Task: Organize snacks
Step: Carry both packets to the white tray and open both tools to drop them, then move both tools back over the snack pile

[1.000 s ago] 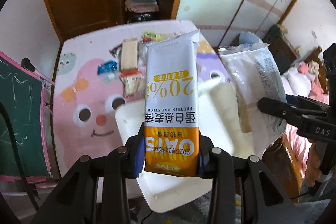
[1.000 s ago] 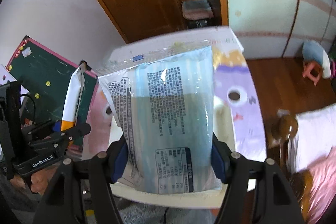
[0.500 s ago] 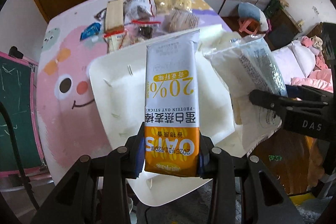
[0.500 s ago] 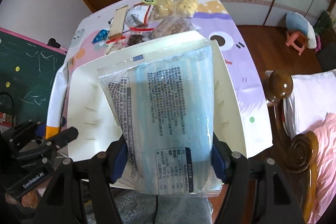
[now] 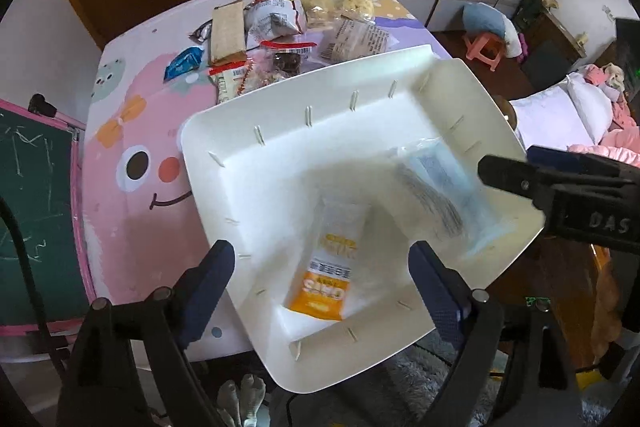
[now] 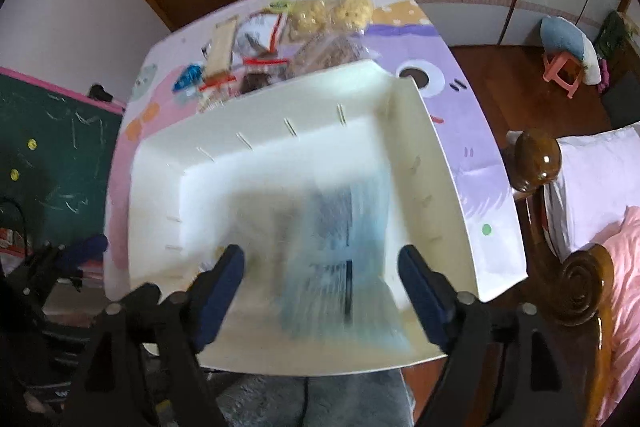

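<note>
- The oat bar packet (image 5: 332,267), white with an orange end, sits blurred inside the white tray (image 5: 280,131), toward its near edge.
- The blue packet (image 6: 344,247) is motion-blurred over the tray's right half; whether it rests on the tray floor cannot be told.
- The left claw (image 5: 320,279) is spread wide above the tray and holds nothing; the oat bar packet lies between and below its fingers.
- The right claw (image 6: 320,275) is likewise spread wide and grips nothing; the blue packet shows between its fingers, apart from both.
- The tray rests on a surface (image 5: 132,187) printed with pink and purple cartoon faces.
- A pile of snacks (image 5: 280,31) lies on the surface beyond the tray's far edge.
- A green chalkboard (image 5: 32,195) stands left of the surface; a bed (image 6: 592,187) stands to the right.
</note>
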Available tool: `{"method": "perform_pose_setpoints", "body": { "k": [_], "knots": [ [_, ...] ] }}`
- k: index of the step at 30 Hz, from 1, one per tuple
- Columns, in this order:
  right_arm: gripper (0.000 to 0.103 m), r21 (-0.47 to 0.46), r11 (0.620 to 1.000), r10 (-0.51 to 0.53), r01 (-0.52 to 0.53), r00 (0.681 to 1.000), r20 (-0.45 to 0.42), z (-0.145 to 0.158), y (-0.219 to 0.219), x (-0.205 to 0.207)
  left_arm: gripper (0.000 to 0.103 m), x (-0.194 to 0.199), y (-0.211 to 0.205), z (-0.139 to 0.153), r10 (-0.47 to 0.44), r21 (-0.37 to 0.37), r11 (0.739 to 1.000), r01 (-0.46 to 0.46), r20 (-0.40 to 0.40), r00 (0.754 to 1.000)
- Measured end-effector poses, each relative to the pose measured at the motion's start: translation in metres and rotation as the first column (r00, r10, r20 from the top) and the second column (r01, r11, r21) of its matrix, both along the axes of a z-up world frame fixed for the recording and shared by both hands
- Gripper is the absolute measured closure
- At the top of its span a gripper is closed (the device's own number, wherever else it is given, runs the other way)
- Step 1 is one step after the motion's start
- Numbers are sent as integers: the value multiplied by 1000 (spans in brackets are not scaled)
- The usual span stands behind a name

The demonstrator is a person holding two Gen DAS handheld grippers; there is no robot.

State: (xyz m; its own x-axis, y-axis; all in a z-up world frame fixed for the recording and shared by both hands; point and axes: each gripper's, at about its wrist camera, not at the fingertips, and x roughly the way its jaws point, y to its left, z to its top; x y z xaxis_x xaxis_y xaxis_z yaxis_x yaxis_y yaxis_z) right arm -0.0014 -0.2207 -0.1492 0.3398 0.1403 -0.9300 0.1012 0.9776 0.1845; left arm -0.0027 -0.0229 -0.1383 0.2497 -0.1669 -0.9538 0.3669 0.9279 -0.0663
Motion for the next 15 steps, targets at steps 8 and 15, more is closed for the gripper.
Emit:
{"method": "perform_pose_setpoints", "body": {
  "k": [8, 15],
  "knots": [
    [11, 0, 1000, -1, 1, 999, 47, 10, 4, 0, 15, -3, 3, 10, 21, -10, 1000, -21, 31, 999],
    [11, 9, 1000, 5, -5, 997, 72, 15, 6, -3, 15, -4, 8, 18, 60, -3, 998, -60, 55, 997]
  ]
}}
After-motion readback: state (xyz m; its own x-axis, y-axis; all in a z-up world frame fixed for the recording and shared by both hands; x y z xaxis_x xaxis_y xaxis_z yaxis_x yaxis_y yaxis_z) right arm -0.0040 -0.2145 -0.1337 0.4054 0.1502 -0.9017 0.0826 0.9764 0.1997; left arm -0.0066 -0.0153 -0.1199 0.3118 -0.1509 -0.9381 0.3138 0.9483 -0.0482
